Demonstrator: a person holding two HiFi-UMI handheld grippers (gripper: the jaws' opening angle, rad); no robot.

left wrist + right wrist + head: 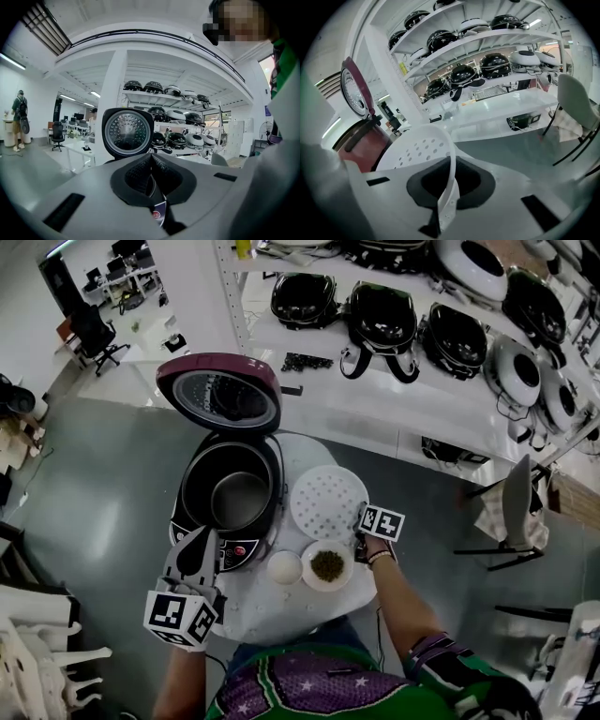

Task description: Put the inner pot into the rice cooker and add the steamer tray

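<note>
White perforated plastic steamer tray (326, 501) judged light, stiff, slippery; rim clamped in right gripper (447, 187); left gripper (152, 176) closed, empty, maroon rice cooker (242, 552) just ahead.

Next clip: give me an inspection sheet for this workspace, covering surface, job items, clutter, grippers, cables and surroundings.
Surface: round white table, crowded but orderly.
Job's things: rice cooker with its lid open and the inner pot seated inside; steamer tray to its right, not yet in the cooker.
Clutter: small white bowl and a bowl of green contents at the table's near edge.
Grippers: left gripper shut on the rice cooker's front edge; right gripper shut on the steamer tray's rim.
Cables: cords on the shelf behind; nothing seen on the table.
Surroundings: shelf of other cookers, chair at the right.
</note>
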